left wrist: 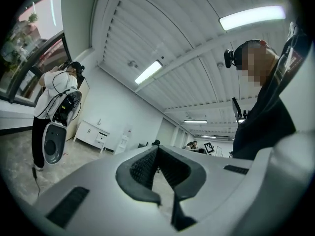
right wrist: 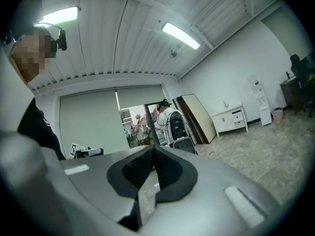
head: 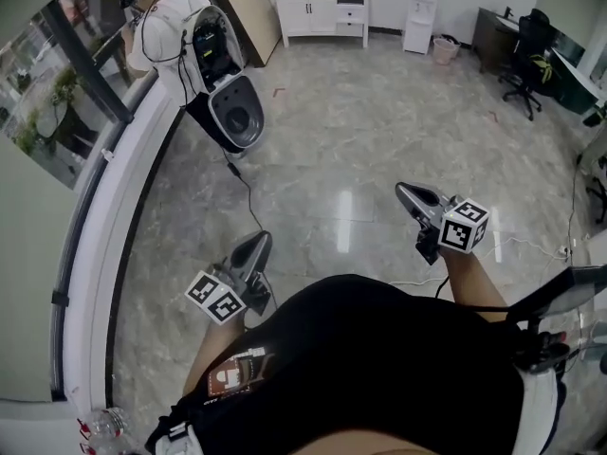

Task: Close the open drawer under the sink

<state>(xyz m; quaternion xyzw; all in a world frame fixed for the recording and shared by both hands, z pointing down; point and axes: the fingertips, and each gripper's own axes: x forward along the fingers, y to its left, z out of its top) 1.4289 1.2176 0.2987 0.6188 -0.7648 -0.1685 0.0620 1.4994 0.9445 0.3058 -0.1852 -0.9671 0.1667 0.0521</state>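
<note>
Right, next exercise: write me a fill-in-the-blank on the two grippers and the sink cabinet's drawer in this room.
One drawer of the white sink cabinet across the room stands ____.
The left gripper holds ____ between its jaws.
The right gripper has its jaws ____, not open.
Missing words: open; nothing; shut.
</note>
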